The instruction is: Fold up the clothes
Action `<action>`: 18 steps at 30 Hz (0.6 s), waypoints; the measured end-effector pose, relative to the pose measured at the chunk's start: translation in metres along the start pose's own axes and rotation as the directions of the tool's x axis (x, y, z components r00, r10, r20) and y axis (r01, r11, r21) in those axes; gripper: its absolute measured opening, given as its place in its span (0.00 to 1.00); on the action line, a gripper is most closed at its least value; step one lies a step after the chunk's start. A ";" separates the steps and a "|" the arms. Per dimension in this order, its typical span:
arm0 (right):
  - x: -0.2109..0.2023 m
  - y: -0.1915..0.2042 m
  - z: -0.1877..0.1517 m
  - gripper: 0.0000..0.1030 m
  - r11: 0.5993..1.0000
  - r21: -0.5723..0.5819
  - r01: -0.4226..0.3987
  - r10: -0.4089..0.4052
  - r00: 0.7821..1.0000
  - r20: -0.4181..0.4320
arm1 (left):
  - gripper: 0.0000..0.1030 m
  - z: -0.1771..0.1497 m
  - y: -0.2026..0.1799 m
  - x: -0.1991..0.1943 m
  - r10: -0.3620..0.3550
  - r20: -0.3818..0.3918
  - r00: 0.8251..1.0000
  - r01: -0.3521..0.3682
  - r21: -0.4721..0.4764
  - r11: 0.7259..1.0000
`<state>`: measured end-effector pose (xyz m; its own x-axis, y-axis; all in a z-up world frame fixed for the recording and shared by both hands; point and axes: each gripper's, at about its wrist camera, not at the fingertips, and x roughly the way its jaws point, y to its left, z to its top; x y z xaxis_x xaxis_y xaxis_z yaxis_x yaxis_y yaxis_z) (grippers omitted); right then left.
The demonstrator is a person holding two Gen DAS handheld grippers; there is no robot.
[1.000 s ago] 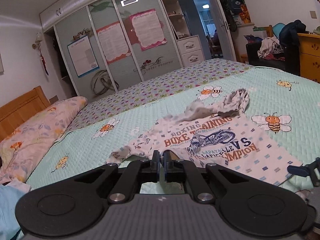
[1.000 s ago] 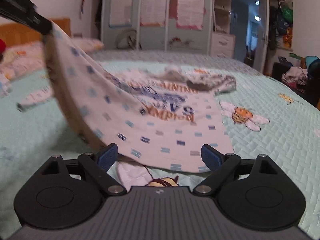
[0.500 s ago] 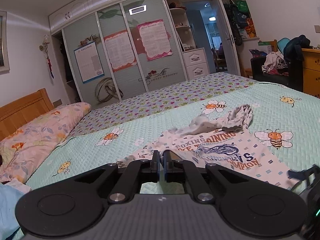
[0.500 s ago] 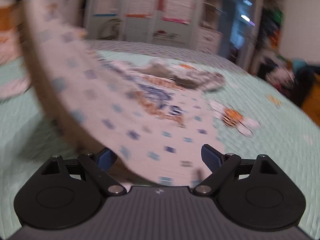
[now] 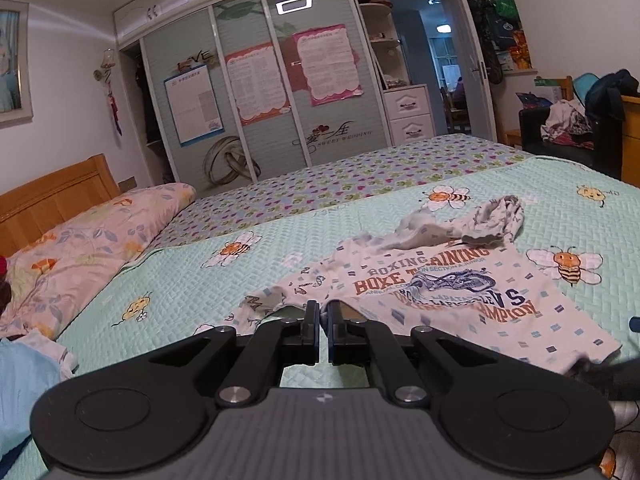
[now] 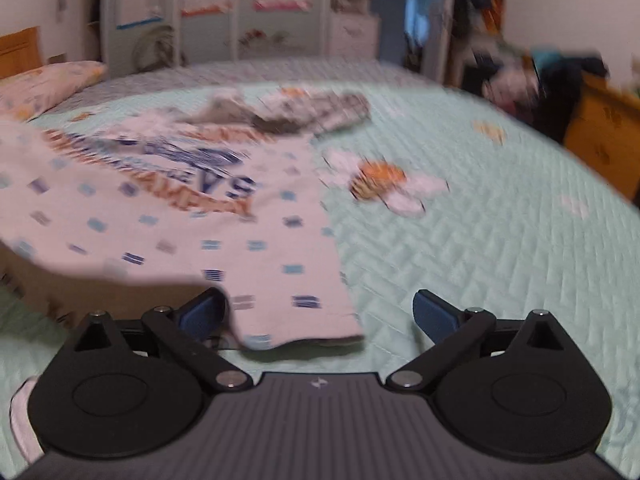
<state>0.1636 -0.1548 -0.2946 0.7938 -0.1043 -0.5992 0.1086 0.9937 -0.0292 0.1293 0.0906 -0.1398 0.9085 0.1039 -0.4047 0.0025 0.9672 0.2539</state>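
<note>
A white printed T-shirt (image 5: 440, 284) lies print-up on the green bee-pattern bedspread (image 5: 240, 292), with a sleeve bunched up at its far end (image 5: 492, 220). My left gripper (image 5: 323, 320) is shut on the shirt's near hem corner and holds that edge a little off the bed. In the blurred right wrist view the same shirt (image 6: 160, 208) spreads to the left. Its other hem corner lies between the spread fingers of my right gripper (image 6: 318, 316), which is open and pinches nothing. A blue pad of the right gripper (image 5: 634, 324) shows at the left view's right edge.
A floral pillow (image 5: 80, 248) and wooden headboard (image 5: 52, 192) are at the left. Light blue cloth (image 5: 20, 392) lies at the near left. A wardrobe (image 5: 260, 92) stands behind the bed. A dark chair piled with clothes (image 5: 568, 128) and a wooden cabinet (image 6: 600, 136) are at the right.
The hem corner held high by my left gripper has come down, so the shirt hangs lower and flatter. My right gripper has swung right along the hem and stays open.
</note>
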 end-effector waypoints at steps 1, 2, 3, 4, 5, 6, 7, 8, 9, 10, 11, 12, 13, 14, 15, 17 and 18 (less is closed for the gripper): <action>0.000 0.000 0.000 0.97 1.000 -0.004 0.003 -0.003 1.000 0.000 | 0.03 0.000 0.001 0.000 0.002 0.000 1.000 -0.002 0.000 1.000; 0.001 -0.001 0.000 0.97 1.000 -0.007 0.006 -0.006 1.000 0.001 | 0.03 0.000 0.001 0.001 0.003 0.001 1.000 -0.003 0.000 1.000; 0.001 -0.001 0.000 0.97 1.000 -0.011 0.010 -0.010 1.000 0.001 | 0.03 0.000 0.001 0.002 0.003 -0.001 1.000 -0.003 -0.001 1.000; 0.002 -0.001 0.000 0.97 1.000 -0.014 0.013 -0.013 1.000 0.002 | 0.03 0.000 0.001 0.002 0.002 -0.002 1.000 -0.002 -0.002 1.000; 0.002 -0.001 0.000 0.97 1.000 -0.018 0.016 -0.016 1.000 0.002 | 0.03 0.000 0.002 0.002 0.002 -0.002 1.000 -0.002 -0.001 1.000; 0.003 -0.002 0.000 0.97 1.000 -0.021 0.019 -0.019 1.000 0.003 | 0.03 -0.001 0.002 0.002 0.002 -0.002 1.000 -0.002 0.000 1.000; 0.003 -0.002 0.000 0.97 0.999 -0.025 0.022 -0.022 1.000 0.003 | 0.03 -0.001 0.003 0.002 0.003 -0.002 1.000 -0.003 0.002 1.000; 0.004 -0.002 0.000 0.97 0.999 -0.028 0.025 -0.025 1.000 0.004 | 0.03 -0.002 0.004 0.003 0.003 -0.005 1.000 -0.003 0.000 1.000; 0.004 -0.002 0.000 0.97 0.999 -0.032 0.029 -0.029 1.000 0.004 | 0.03 -0.004 0.005 0.003 0.002 -0.008 1.000 -0.002 -0.003 1.000; 0.005 -0.003 0.000 0.97 0.999 -0.035 0.032 -0.032 0.999 0.005 | 0.03 -0.005 0.005 0.004 0.002 -0.012 1.000 -0.002 -0.008 1.000; 0.005 -0.003 0.000 0.97 0.999 -0.039 0.035 -0.035 0.999 0.006 | 0.03 -0.007 0.006 0.005 0.002 -0.015 1.000 -0.002 -0.013 1.000; 0.006 -0.003 0.000 0.97 0.998 -0.042 0.038 -0.038 0.999 0.006 | 0.03 -0.007 0.006 0.006 0.002 -0.017 1.000 -0.003 -0.016 1.000; 0.006 -0.004 0.000 0.96 0.998 -0.046 0.041 -0.041 0.999 0.007 | 0.03 -0.008 0.007 0.006 0.003 -0.019 1.000 -0.003 -0.019 1.000; 0.006 -0.002 -0.001 0.95 0.998 -0.057 0.038 -0.038 0.999 0.010 | 0.03 -0.009 0.007 0.007 0.003 -0.020 1.000 -0.003 -0.022 1.000; 0.004 0.003 -0.002 0.94 0.996 -0.088 0.019 -0.017 1.000 0.018 | 0.03 -0.010 0.008 0.008 0.003 -0.022 1.000 -0.004 -0.025 1.000; 0.002 0.009 -0.004 0.90 0.989 -0.149 -0.007 0.012 0.999 0.030 | 0.03 -0.011 0.008 0.009 0.004 -0.025 1.000 -0.005 -0.032 0.999; 0.002 0.012 -0.005 0.87 0.984 -0.178 -0.017 0.023 0.999 0.034 | 0.03 -0.013 0.009 0.010 0.004 -0.029 1.000 -0.005 -0.027 1.000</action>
<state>0.1636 -0.1431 -0.3000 0.8160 -0.0828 -0.5721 -0.0130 0.9868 -0.1613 0.1331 0.1028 -0.1527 0.8961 0.1148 -0.4287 -0.0137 0.9727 0.2318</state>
